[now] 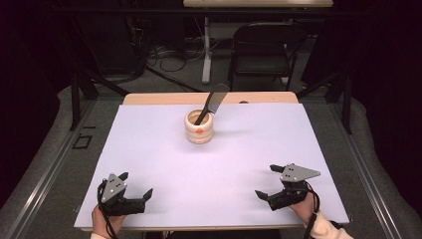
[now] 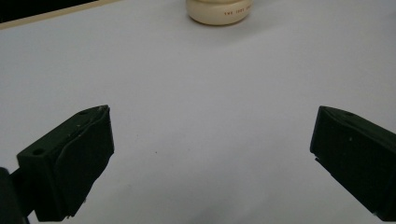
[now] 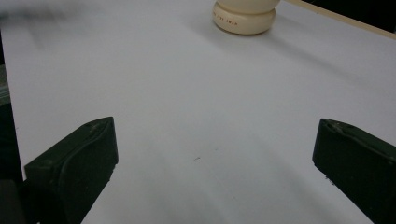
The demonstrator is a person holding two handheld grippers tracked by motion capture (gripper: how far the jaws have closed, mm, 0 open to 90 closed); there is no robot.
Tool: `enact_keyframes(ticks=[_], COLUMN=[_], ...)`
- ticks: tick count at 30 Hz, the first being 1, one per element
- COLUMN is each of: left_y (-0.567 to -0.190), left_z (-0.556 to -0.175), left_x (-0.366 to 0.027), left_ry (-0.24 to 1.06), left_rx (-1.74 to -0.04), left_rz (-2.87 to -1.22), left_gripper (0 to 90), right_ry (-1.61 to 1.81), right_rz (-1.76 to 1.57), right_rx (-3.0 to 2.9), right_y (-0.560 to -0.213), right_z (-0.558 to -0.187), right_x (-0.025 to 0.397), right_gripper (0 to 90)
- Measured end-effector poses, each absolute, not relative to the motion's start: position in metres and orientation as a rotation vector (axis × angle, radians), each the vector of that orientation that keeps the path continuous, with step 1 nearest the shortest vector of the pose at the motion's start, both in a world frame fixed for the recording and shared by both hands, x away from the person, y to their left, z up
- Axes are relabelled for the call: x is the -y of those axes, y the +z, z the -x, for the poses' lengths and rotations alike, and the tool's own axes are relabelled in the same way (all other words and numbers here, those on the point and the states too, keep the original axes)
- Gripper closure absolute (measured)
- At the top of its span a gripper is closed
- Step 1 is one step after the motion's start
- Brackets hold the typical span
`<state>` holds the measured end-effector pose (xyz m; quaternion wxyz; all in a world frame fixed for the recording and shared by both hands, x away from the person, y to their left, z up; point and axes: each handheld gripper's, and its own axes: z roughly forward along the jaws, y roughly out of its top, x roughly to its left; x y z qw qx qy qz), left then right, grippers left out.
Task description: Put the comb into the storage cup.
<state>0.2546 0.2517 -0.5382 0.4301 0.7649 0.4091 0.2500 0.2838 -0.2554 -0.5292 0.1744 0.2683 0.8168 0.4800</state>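
One cream holder (image 1: 199,127) stands upright toward twelve o'clock on the white table (image 1: 149,164), with a dark flat utensil (image 1: 213,103) leaning out of it toward one o'clock; it may be a knife, but the high view is too coarse to say. You should expect a stiff, light tool and a hard, likely slippery pot. Take the utensil above the rim. Your left gripper (image 1: 135,185) at seven o'clock and right gripper (image 1: 266,182) at five both rest spread wide, holding nothing, well apart from it.

A lab—black curtains (image 1: 30,74), floor cables (image 1: 169,57), folding chair (image 1: 263,50).
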Motion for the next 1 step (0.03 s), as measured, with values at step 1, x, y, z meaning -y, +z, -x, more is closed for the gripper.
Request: enact_keyframes(ticks=[1], left_y=[-0.5385], left_z=[-0.2551], left_x=[-0.2525], left_ry=[0.622], left_rx=[-1.021], left_rz=[-1.910], left_gripper=[0.0], right_ry=[1.362], right_rz=[-0.759], right_rx=[-2.315], right_y=[-0.5290], right_z=[-0.2839], right_x=[0.2554], right_gripper=[0.0])
